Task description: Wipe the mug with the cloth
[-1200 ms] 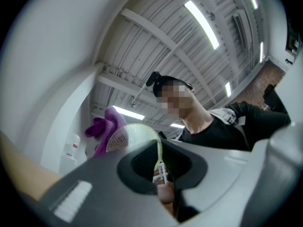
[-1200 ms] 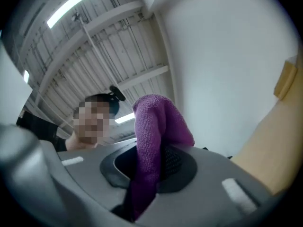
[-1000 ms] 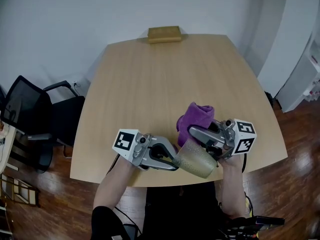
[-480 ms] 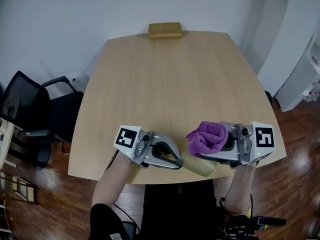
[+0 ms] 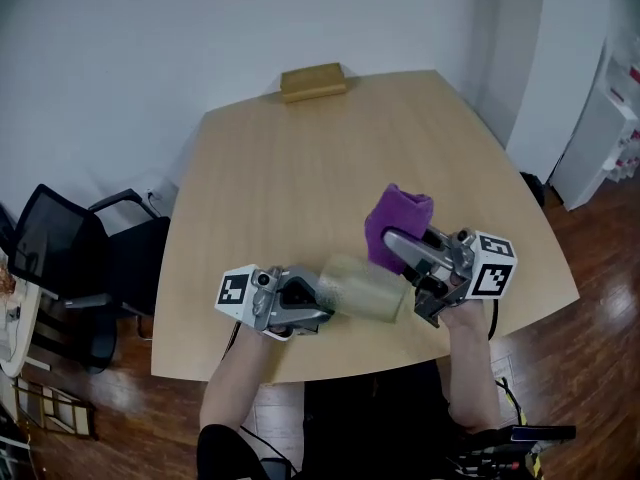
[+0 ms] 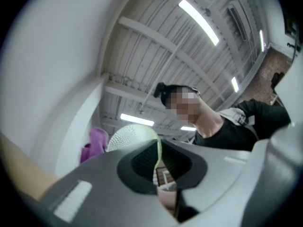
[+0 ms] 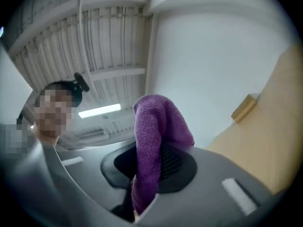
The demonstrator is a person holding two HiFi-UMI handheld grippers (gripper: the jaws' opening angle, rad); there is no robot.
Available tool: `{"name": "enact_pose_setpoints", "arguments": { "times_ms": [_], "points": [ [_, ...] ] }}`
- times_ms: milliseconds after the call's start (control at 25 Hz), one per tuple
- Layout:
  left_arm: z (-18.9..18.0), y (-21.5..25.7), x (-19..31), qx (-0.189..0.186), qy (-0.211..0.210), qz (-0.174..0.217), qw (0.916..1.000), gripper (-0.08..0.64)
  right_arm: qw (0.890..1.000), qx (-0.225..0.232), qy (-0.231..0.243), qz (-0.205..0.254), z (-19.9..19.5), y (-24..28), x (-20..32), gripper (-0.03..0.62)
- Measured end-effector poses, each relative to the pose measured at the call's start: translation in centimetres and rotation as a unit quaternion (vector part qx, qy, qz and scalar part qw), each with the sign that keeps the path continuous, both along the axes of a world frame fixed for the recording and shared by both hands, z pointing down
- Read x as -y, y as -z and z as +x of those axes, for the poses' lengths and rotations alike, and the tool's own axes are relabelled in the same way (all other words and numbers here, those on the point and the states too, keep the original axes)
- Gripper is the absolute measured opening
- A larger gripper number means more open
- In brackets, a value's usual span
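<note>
Above the near edge of the table (image 5: pixel 300 168), the pale green mug (image 5: pixel 362 288) was held tipped on its side, its thin rim pinched between the narrowly parted jaws of the left gripper (image 5: pixel 322 303). Just beside it, to the right, the purple cloth (image 5: pixel 398 220) was clamped in the right gripper (image 5: pixel 398 248). A tan box (image 5: pixel 313 81) was seen at the far edge.

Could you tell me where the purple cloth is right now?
Head view, right of centre: the purple cloth is clamped in the right gripper, over the table's near part, beside the mug held by the left gripper.
</note>
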State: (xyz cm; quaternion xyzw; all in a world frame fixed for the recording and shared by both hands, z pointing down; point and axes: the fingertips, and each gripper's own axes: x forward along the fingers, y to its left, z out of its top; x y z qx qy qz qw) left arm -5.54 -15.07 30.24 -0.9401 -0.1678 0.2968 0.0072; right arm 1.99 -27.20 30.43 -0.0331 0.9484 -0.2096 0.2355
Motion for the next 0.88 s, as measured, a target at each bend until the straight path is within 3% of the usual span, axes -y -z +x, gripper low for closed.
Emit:
{"name": "enact_pose_setpoints", "arguments": {
  "times_ms": [80,160,320,480,560,680,880],
  "points": [
    [-1.9,1.9,2.4,-0.059,0.04,-0.041,0.9966,0.046,0.998,0.058,-0.034,-0.016,3.1,0.9,0.7,0.054],
    [-3.0,3.4,4.0,-0.095,0.079,-0.067,0.9901,0.046,0.994,0.093,-0.061,-0.015,5.0,1.8,0.7,0.054],
    [-3.7,3.4,5.3,-0.091,0.126,-0.074,0.985,0.046,0.989,0.129,-0.071,0.026,4.8,4.4,-1.2,0.054],
    [-2.6,2.9,5.1,-0.064,0.126,-0.062,0.9879,0.046,0.989,0.082,-0.065,0.104,1.2,6.4,-4.3,0.054],
    [-2.2,2.7,4.7,-0.062,0.115,-0.06,0.9897,0.048,0.99,0.056,-0.07,0.112,0.1,6.1,-4.3,0.054],
    [-2.3,2.5,4.4,-0.067,0.098,-0.063,0.9909,0.046,0.992,0.053,-0.083,0.085,0.3,4.7,-2.8,0.054],
    [-2.4,1.8,6.2,-0.055,0.121,-0.08,0.9878,0.046,0.99,0.008,-0.144,0.012,1.0,0.6,2.0,0.054]
  ]
}}
